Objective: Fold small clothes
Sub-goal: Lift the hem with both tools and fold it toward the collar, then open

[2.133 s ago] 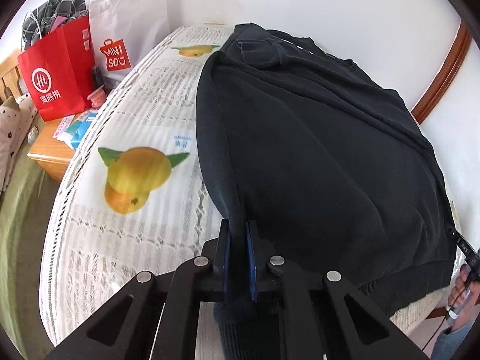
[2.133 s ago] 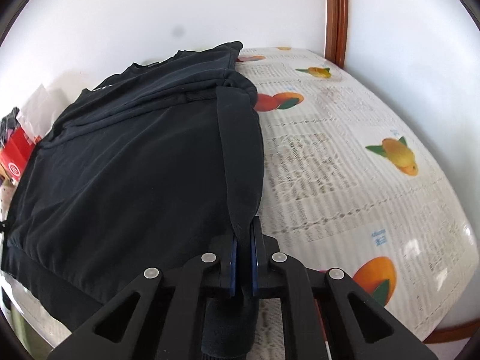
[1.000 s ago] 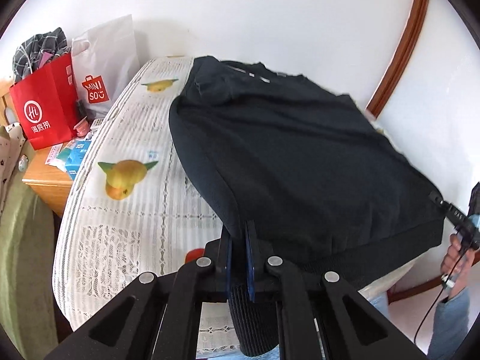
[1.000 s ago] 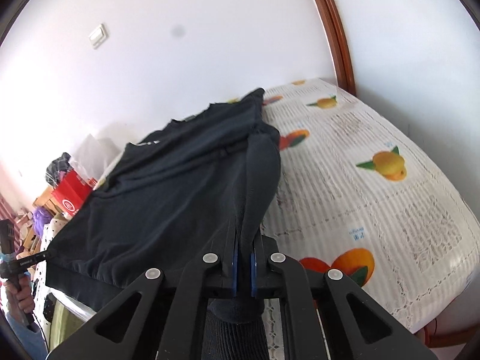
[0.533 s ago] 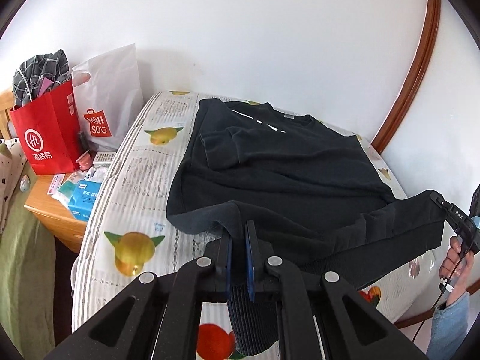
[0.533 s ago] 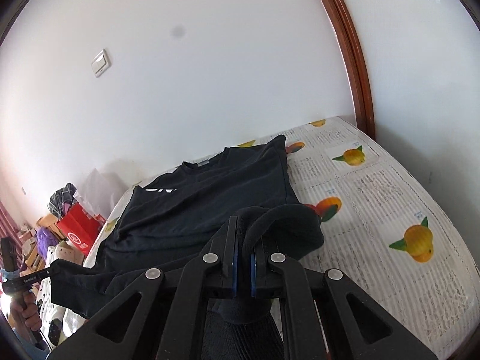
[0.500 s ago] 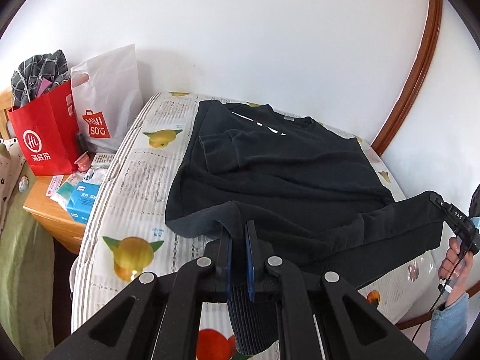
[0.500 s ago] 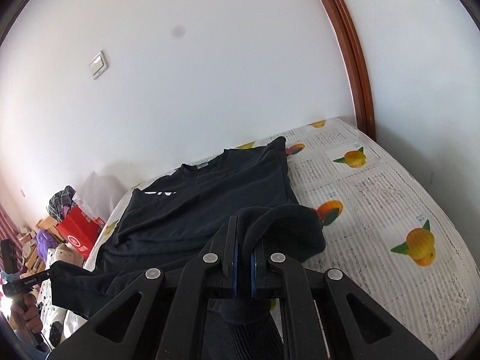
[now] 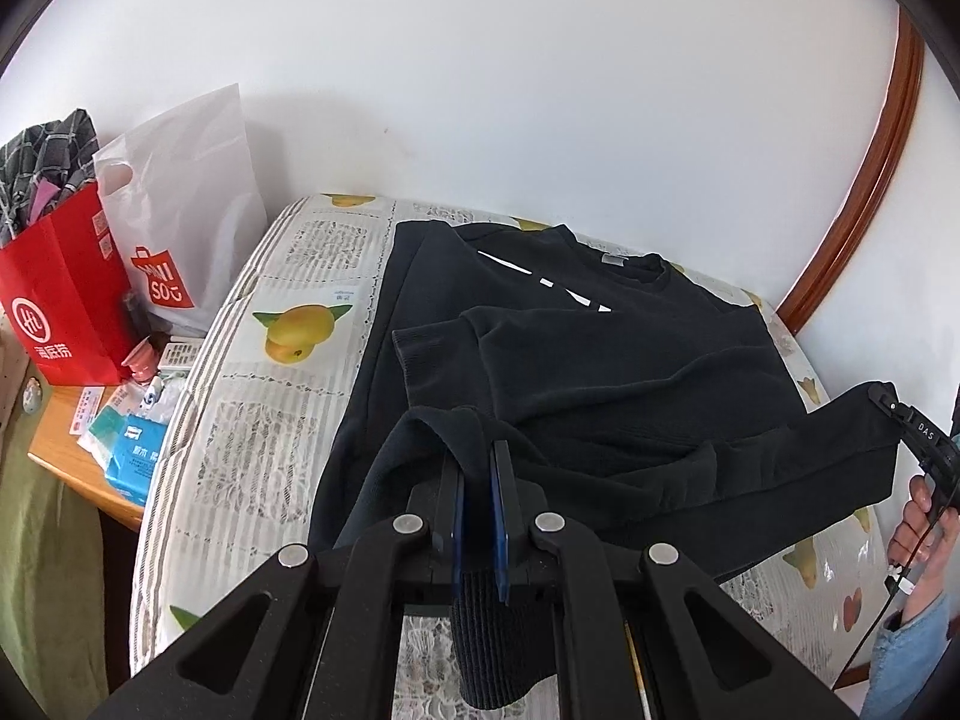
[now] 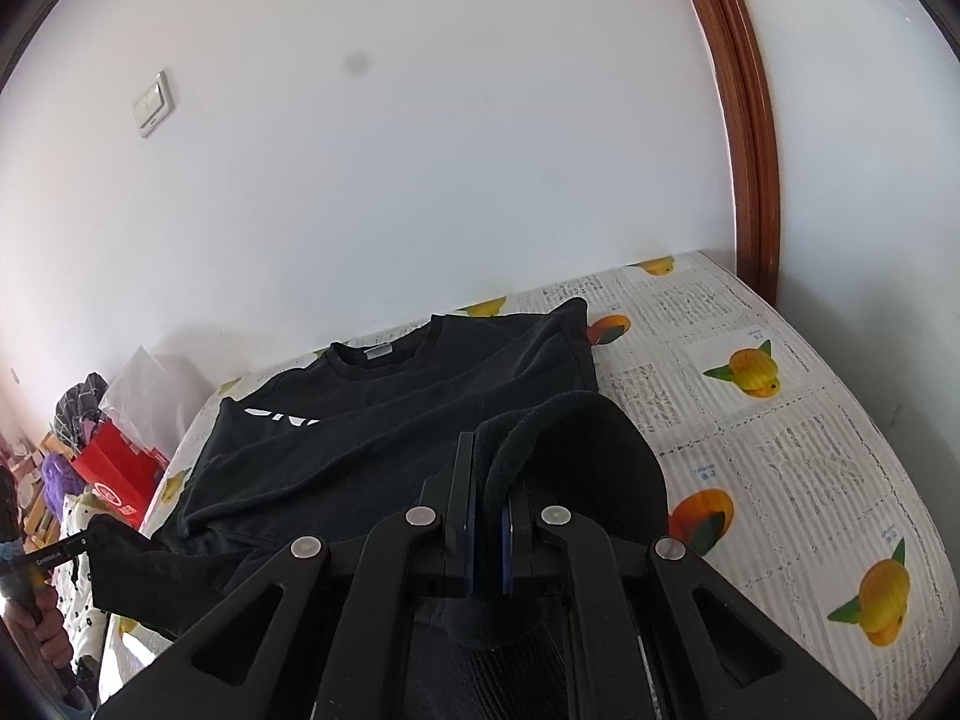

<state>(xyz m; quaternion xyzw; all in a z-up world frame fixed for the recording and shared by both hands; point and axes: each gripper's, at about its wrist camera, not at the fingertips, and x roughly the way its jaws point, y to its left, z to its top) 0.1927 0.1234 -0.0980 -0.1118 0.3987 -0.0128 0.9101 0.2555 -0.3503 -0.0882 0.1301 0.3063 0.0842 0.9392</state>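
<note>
Above bed point(image 9: 252, 420): both hand-held grippers, left point(image 9: 477, 450) and right point(image 10: 487, 450), raised, clamping black sweatshirt point(image 9: 600, 372) hem.

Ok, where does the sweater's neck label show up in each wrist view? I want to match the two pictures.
Left wrist view: the neck label sits upper right of centre, inside the collar of the black sweater.
Right wrist view: the neck label sits left of centre, about mid-height, at the collar.
Shared landmark: the red shopping bag, at the left edge in both views.
</note>
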